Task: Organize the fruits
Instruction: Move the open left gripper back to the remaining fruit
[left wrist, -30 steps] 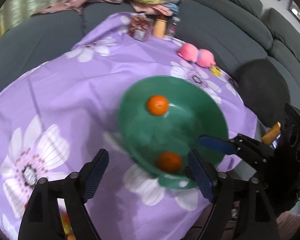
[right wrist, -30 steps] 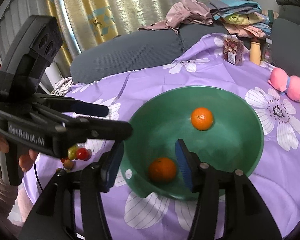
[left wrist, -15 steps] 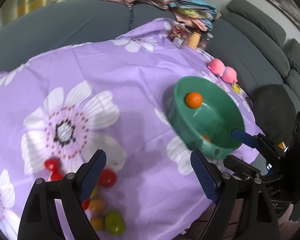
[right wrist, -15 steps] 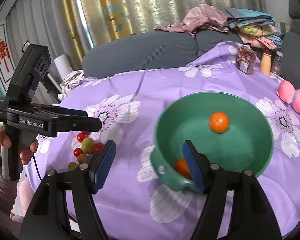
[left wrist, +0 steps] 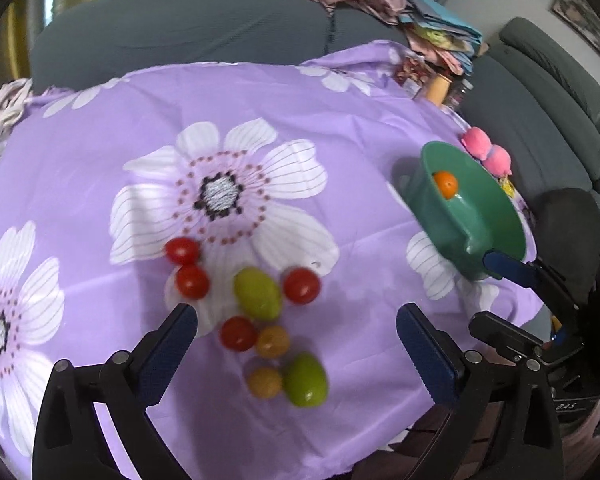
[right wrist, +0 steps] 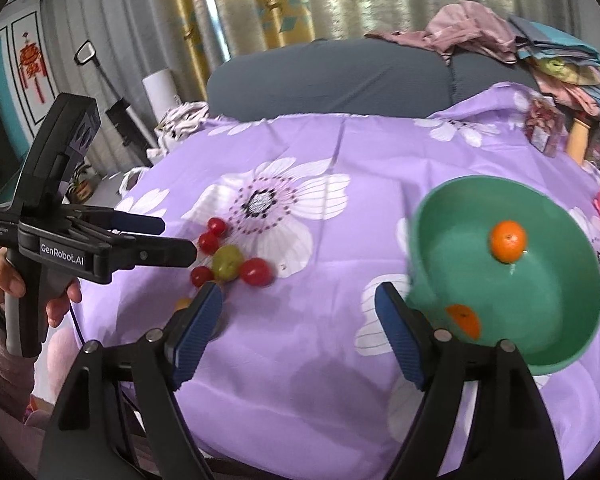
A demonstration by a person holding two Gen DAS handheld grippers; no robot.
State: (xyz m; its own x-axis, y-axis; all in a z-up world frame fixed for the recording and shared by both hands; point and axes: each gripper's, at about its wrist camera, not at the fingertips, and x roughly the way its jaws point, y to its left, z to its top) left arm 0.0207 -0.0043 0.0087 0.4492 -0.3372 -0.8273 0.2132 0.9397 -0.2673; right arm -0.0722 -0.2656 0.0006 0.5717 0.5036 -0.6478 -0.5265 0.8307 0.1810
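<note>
A cluster of small fruits lies on the purple flowered cloth: several red tomatoes (left wrist: pixel 191 281), two green fruits (left wrist: pixel 257 294) and two orange-yellow ones (left wrist: pixel 273 341). My left gripper (left wrist: pixel 296 344) is open and empty, hovering just above and in front of the cluster. It also shows in the right wrist view (right wrist: pixel 168 236). A green bowl (right wrist: pixel 560 308) at the right holds two oranges (right wrist: pixel 508 241). My right gripper (right wrist: pixel 298 330) is open and empty, left of the bowl. The cluster shows there too (right wrist: pixel 228 262).
A pink plush toy (left wrist: pixel 488 152), a snack packet (right wrist: pixel 544 126) and a bottle (left wrist: pixel 438 88) stand at the table's far right. A grey sofa (left wrist: pixel 204 28) with piled clothes wraps the far and right sides. The table's near edge is close below both grippers.
My left gripper swung left from the bowl to over the fruit cluster. My right gripper pulled back and left from the bowl. The oranges stay in the bowl.
</note>
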